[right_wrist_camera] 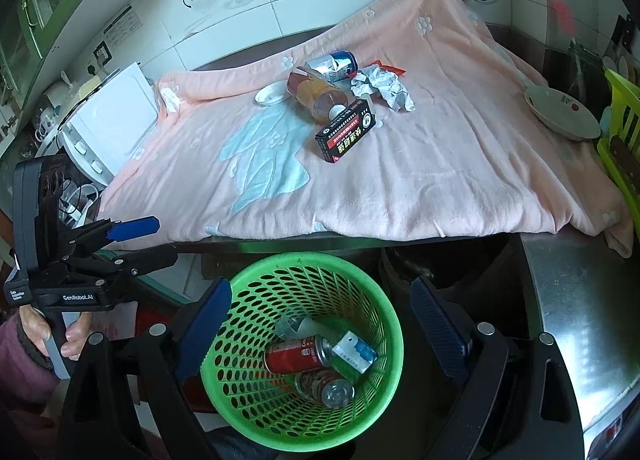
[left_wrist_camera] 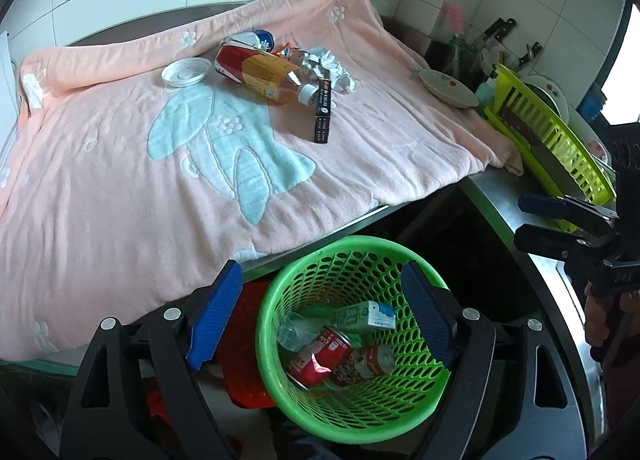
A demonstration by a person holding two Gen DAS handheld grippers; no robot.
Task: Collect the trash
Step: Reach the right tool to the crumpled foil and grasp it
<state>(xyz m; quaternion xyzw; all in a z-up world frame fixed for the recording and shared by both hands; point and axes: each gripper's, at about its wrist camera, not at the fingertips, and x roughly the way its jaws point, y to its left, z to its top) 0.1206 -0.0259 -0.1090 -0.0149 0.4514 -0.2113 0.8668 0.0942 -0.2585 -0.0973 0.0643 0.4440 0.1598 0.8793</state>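
Note:
A green mesh basket (left_wrist_camera: 400,388) (right_wrist_camera: 380,308) stands on the floor below the counter edge and holds two red cans (left_wrist_camera: 320,356), a small carton (left_wrist_camera: 372,314) and clear plastic. Both grippers hang above it, open and empty: my left gripper (left_wrist_camera: 320,324) and my right gripper (right_wrist_camera: 320,328). On the pink towel (left_wrist_camera: 120,188) lie a plastic bottle (left_wrist_camera: 264,74) (right_wrist_camera: 316,94), a black box (left_wrist_camera: 325,112) (right_wrist_camera: 346,132), a crushed can (left_wrist_camera: 256,40) (right_wrist_camera: 332,64), crumpled foil (left_wrist_camera: 328,66) (right_wrist_camera: 382,86) and a white lid (left_wrist_camera: 186,71) (right_wrist_camera: 272,94).
A bowl (left_wrist_camera: 448,88) (right_wrist_camera: 560,112) sits at the towel's right edge. A yellow-green dish rack (left_wrist_camera: 552,140) with knives stands to the right. A steel counter (right_wrist_camera: 580,292) runs along the right. A white appliance (right_wrist_camera: 112,128) stands at the left.

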